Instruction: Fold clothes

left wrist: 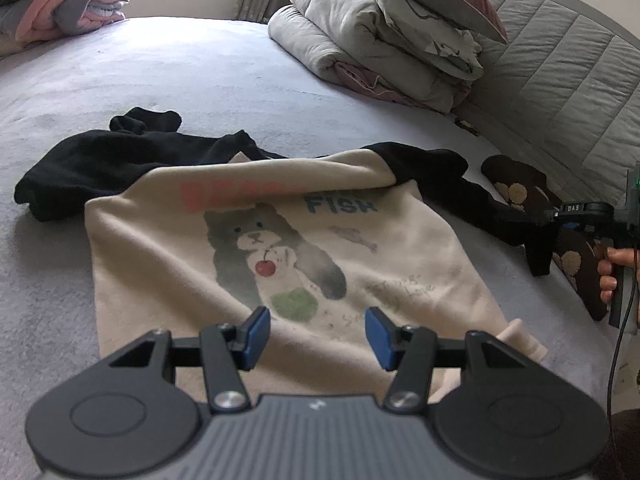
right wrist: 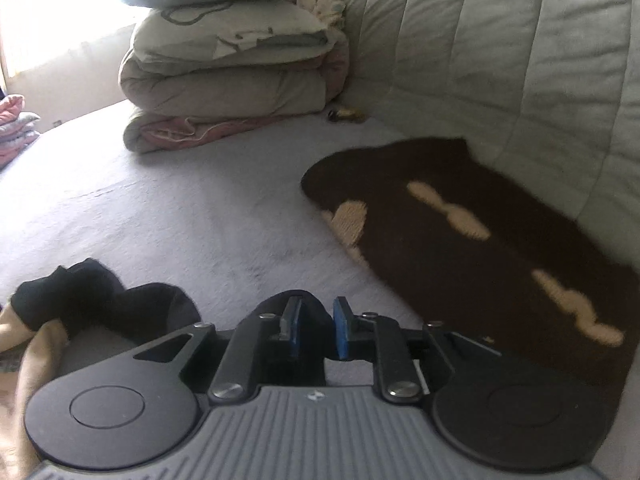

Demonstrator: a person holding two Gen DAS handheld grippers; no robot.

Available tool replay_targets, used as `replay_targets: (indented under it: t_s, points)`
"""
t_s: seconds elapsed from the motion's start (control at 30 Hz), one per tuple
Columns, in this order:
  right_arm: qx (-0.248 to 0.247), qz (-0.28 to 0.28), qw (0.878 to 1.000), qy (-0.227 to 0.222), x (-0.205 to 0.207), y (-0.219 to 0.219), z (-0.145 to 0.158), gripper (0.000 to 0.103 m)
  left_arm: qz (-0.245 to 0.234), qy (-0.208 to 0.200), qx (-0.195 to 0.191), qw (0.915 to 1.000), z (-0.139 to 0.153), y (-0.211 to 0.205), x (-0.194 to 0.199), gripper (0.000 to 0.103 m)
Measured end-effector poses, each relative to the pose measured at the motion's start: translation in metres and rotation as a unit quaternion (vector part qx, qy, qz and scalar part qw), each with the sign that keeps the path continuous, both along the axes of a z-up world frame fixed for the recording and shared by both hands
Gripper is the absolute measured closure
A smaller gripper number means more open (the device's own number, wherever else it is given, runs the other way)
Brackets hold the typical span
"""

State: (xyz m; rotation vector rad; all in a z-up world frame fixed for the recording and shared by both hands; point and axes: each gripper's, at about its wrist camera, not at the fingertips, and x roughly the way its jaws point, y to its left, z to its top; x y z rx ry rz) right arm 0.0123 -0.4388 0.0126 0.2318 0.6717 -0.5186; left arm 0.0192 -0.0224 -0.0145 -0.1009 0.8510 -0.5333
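A cream sweatshirt with black sleeves and a bear print lies face up on the bed. My left gripper is open and empty, hovering over the shirt's lower hem. The right black sleeve stretches out to the right, where my right gripper holds its cuff. In the right wrist view my right gripper is shut on the black sleeve cuff. The left sleeve lies bunched at the far left.
A dark brown garment with cream patches lies by the quilted headboard. Folded duvets and pillows are stacked at the back. A pile of folded clothes sits at the far left. The bed sheet is pale grey.
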Motion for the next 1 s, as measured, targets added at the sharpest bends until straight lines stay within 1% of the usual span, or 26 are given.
replay_targets:
  t_s: [0.13, 0.3, 0.37, 0.47, 0.7, 0.8, 1.0]
  points:
    - [0.008, 0.026, 1.000, 0.005, -0.004, 0.011, 0.004, 0.070, 0.005, 0.006, 0.007, 0.9999, 0.006, 0.002, -0.008, 0.049]
    - [0.061, 0.055, 0.997, -0.014, -0.016, 0.014, 0.019, 0.060, -0.017, 0.006, 0.026, 0.9995, 0.013, 0.006, -0.028, 0.048]
    - [0.079, 0.075, 0.994, -0.020, -0.024, 0.019, 0.024, 0.060, -0.025, 0.006, 0.033, 0.9991, 0.015, 0.008, -0.036, 0.047]
    - [0.092, 0.103, 0.990, -0.016, -0.035, 0.027, 0.026, 0.056, -0.034, 0.010, 0.042, 0.9985, 0.017, 0.015, -0.048, 0.047]
    - [0.102, 0.152, 0.983, 0.003, -0.057, 0.046, 0.022, 0.052, -0.042, 0.018, 0.052, 0.9976, 0.016, 0.033, -0.067, 0.047]
    - [0.109, 0.182, 0.977, 0.019, -0.063, 0.054, 0.017, 0.051, -0.052, 0.025, 0.059, 0.9966, 0.013, 0.039, -0.075, 0.047]
    - [0.095, 0.269, 0.956, 0.062, -0.079, 0.080, 0.008, 0.051, -0.075, 0.032, 0.087, 0.9928, 0.005, 0.052, -0.094, 0.047]
